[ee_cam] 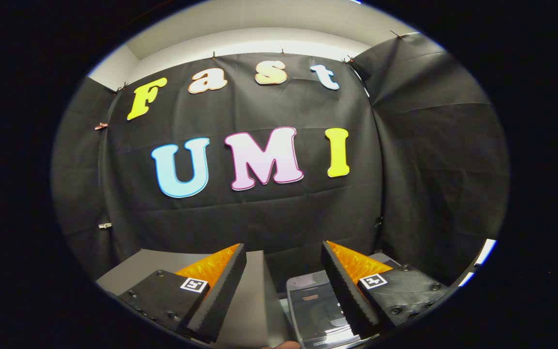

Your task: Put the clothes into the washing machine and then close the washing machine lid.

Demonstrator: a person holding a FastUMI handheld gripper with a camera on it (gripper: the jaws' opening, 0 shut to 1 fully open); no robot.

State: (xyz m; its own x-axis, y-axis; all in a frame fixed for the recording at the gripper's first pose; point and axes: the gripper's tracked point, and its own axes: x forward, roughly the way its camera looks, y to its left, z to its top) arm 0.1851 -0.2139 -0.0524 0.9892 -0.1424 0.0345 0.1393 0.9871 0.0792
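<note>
1. The tongs (pixel 284 283) are held high and level, spread wide with nothing between them, likely ready to reach down.
2. The washing machine (pixel 317 305), its lid seemingly down, sits on the counter (pixel 133 269) below the right finger; where the clothes lie, I cannot tell.

Black cloth wall (pixel 259 213), pale ceiling (pixel 259 19), grey table (pixel 143 266).

**No legible writing in my feed**

I can read no text, brand or number here. On the hand-held gripper (pixel 284 252), whose fingers stand apart, each finger base carries a small square coded marker (pixel 194 284), a pattern without letters.
</note>
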